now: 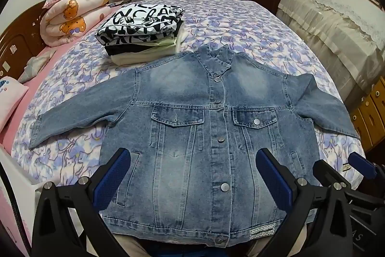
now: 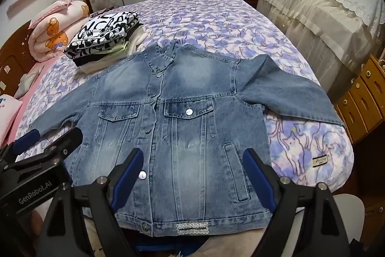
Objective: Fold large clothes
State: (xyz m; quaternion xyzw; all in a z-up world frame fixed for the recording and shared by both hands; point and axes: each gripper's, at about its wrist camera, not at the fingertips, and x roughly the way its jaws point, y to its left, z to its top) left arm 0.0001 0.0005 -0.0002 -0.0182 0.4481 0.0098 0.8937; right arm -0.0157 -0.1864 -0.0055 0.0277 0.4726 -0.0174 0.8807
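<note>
A blue denim jacket (image 1: pixel 192 112) (image 2: pixel 182 117) lies flat on the bed, front up and buttoned, collar away from me and both sleeves spread out to the sides. My left gripper (image 1: pixel 193 155) (image 2: pixel 54 134) hovers open over the jacket's lower left part, with nothing between its blue pads (image 1: pixel 113 175). My right gripper (image 2: pixel 194 154) (image 1: pixel 339 160) hangs open beside it over the lower right part, also holding nothing. The hem sits at the near edge of the bed, just below both grippers.
A stack of folded clothes (image 1: pixel 142 25) (image 2: pixel 105 33) with a black-and-white printed top sits behind the jacket's left shoulder. A rolled pink quilt (image 1: pixel 72 13) lies by the headboard. The floral bedspread (image 1: pixel 240 23) stretches beyond. Cloth-covered furniture (image 1: pixel 336 21) and wooden drawers (image 1: pixel 370 107) stand at right.
</note>
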